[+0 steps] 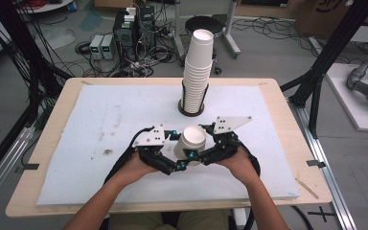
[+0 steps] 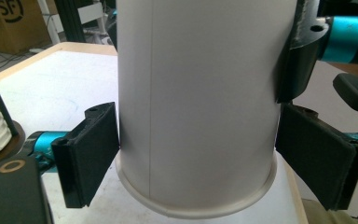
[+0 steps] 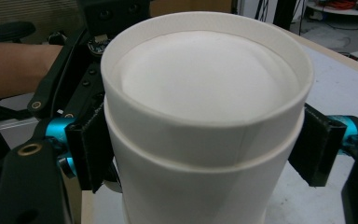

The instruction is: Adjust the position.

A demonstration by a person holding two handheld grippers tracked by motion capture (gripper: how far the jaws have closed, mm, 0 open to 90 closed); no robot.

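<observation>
- The pads (image 2: 91,156) of the left gripper (image 1: 178,152) are pressing on both sides of the white paper cups (image 1: 190,143), clamped on the outer wall near a rolled rim.
- The right gripper (image 1: 202,146) is likewise clamping the cups, its pads (image 3: 318,148) squeezing just under the step where one cup is sitting over another.
- Two nested cups are showing in the right gripper view: an outer one below and another whose recessed base is facing the camera.
- The cups are hovering between the two grippers, upside down, over the near middle of the table.
- One tall stack of cups (image 1: 197,67) is standing in a single dark ringed holder (image 1: 190,108) at the far middle; its cups are too many and too small to count.
- Two hands are coming in from the near edge, one on each gripper.
- A white foam sheet (image 1: 100,139) is covering a light wooden table (image 1: 287,124); a few dark smudges are marking the sheet's left part.
- Beyond the table, a grey floor is carrying tangled cables, several computer boxes (image 1: 124,33) and a black stool (image 1: 202,24).
</observation>
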